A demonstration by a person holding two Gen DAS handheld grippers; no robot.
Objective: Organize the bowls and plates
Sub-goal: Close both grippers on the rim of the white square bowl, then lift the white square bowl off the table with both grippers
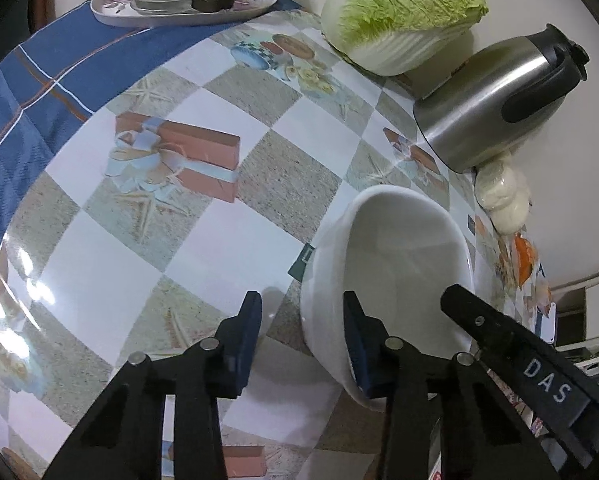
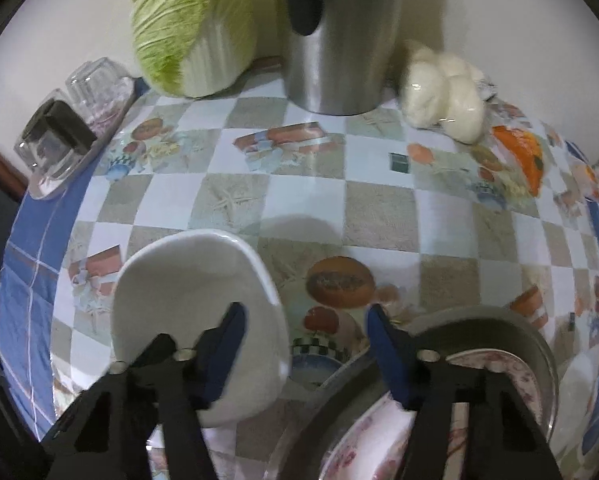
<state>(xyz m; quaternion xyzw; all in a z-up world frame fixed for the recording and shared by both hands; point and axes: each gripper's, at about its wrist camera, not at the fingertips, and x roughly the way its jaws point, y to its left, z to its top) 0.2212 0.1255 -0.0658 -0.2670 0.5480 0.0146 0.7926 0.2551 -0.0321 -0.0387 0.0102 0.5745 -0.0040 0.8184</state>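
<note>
As tongs (image 1: pixel 301 324) tilt steeply down, jaws straddle bowl (image 1: pixel 399 256) rim.

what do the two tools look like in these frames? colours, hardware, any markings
Both match: matte black linkage arms with round silver pivot pins, ending in flat dark-blue finger pads. Left tool shows four pins; right tool shows three. In the left wrist view a further black tool part on the right carries white "DAS" lettering. No cables, sleeves or hands visible.
</note>
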